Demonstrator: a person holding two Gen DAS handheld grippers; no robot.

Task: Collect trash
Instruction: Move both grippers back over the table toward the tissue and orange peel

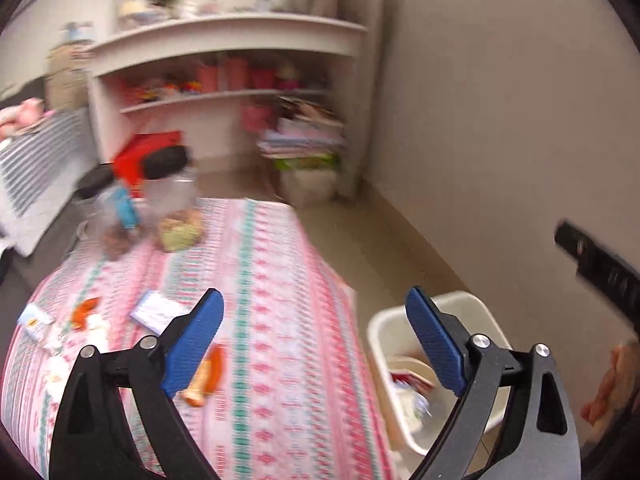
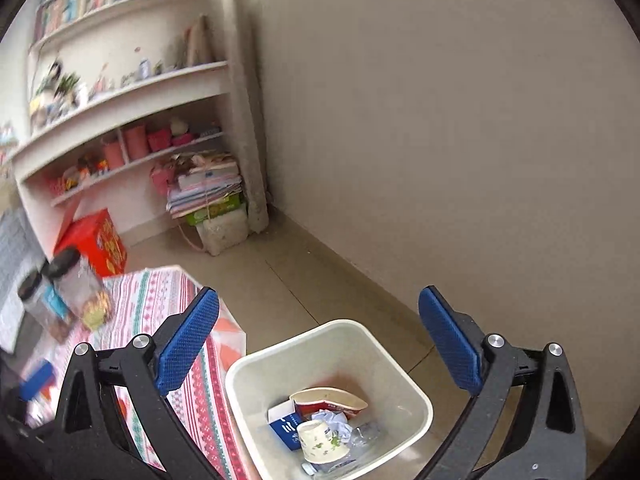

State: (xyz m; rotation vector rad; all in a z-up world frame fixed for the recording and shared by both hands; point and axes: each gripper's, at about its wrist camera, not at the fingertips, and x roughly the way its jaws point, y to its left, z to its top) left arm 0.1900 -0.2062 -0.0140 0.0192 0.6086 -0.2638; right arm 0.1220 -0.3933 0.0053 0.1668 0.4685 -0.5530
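A cream waste bin (image 2: pixel 400 372) stands on the floor beside the table; it holds a paper cup (image 2: pixel 318 442), a crushed red-and-white bowl (image 2: pixel 332 398), a blue carton and crumpled paper. My right gripper (image 2: pixel 320 344) is open and empty above the bin. My left gripper (image 1: pixel 316 340) is open and empty over the table's right edge, with the bin (image 1: pixel 472 308) under its right finger. On the patterned tablecloth (image 1: pixel 280 280) lie an orange peel (image 1: pixel 206 376), a small orange wrapper (image 1: pixel 84 310) and white paper scraps (image 1: pixel 154 310).
Two clear jars with black lids (image 1: pixel 168 196) stand at the table's far end. White shelves (image 1: pixel 224 92), a red box (image 2: pixel 100 240) and a stack of papers (image 2: pixel 208 192) line the far wall. A plain wall runs along the right.
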